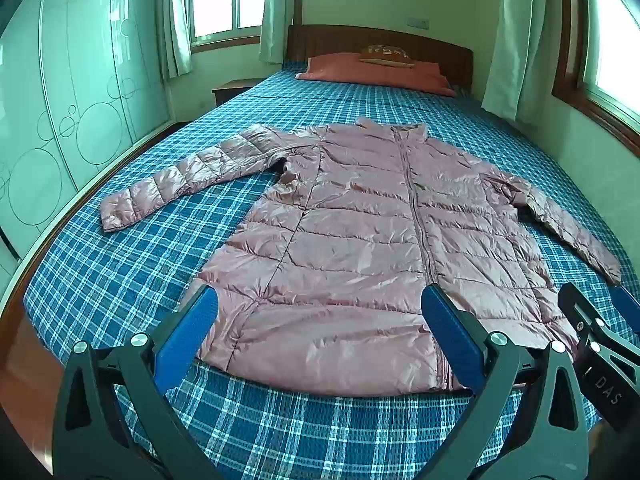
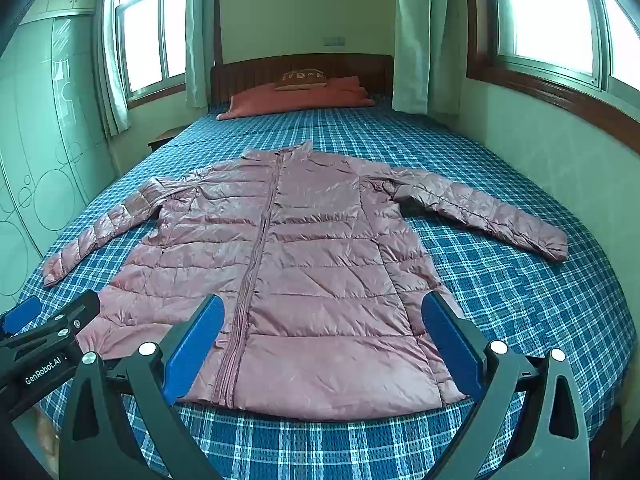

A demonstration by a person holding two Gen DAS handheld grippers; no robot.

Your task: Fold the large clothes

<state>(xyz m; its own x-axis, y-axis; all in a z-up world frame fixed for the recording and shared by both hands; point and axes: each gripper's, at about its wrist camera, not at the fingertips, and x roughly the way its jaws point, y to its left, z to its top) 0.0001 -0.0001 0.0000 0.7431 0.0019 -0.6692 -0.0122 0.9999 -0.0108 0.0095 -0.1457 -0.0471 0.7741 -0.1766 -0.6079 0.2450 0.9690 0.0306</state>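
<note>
Plaid bed point(image 1: 120, 280) between curtained windows point(image 2: 148, 40)

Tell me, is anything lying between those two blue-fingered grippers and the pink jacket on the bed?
Nothing visible. The jacket lies flat and bare on the checked bedsheet. The left gripper and right gripper are both open above its near hem. The pillow is far off at the headboard.

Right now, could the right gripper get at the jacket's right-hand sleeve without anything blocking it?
Probably yes. The right gripper is open above the hem, and the sleeve lies flat on the bedspread with nothing between them.
</note>
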